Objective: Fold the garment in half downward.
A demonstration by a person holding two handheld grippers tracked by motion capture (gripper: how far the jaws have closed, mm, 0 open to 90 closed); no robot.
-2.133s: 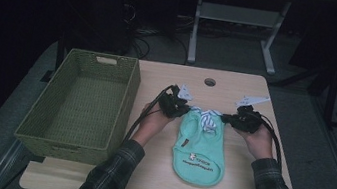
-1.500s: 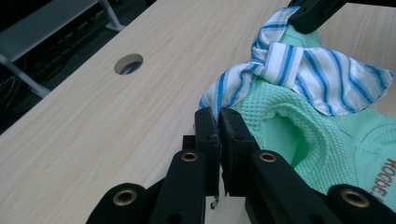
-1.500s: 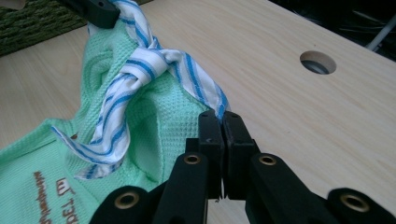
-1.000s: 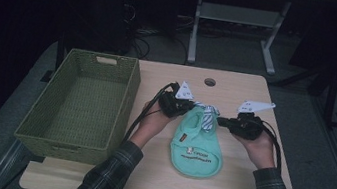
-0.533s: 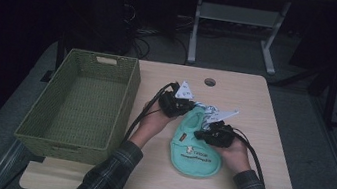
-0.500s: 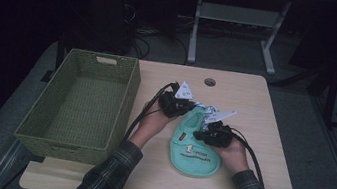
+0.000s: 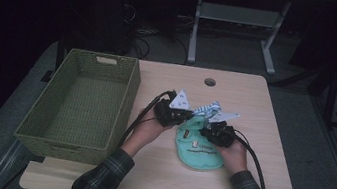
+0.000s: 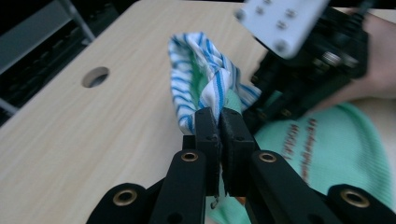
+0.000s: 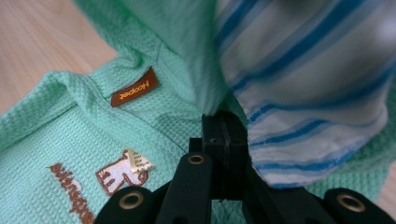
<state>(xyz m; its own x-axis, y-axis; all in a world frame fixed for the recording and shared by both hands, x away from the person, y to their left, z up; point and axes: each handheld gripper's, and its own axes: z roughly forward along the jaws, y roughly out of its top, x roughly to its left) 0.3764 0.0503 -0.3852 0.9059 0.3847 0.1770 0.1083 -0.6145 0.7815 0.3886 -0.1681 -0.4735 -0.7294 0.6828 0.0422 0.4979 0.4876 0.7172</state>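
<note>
Both tools, left point(image 8: 219, 122) and right point(image 9: 224, 133), pinch the green bib's point(image 7: 198, 152) striped edge point(image 8: 212, 88), bare table point(image 7: 264, 114) around.

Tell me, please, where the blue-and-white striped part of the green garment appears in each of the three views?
High view: the striped fabric sits at the garment's far end, between the two hand-held grippers.
Left gripper view: upper middle, rising from the shut jaws of the left hand-held gripper.
Right gripper view: upper right, above the shut jaws of the right hand-held gripper.
Shared landmark: the green garment with brown lettering.
</note>
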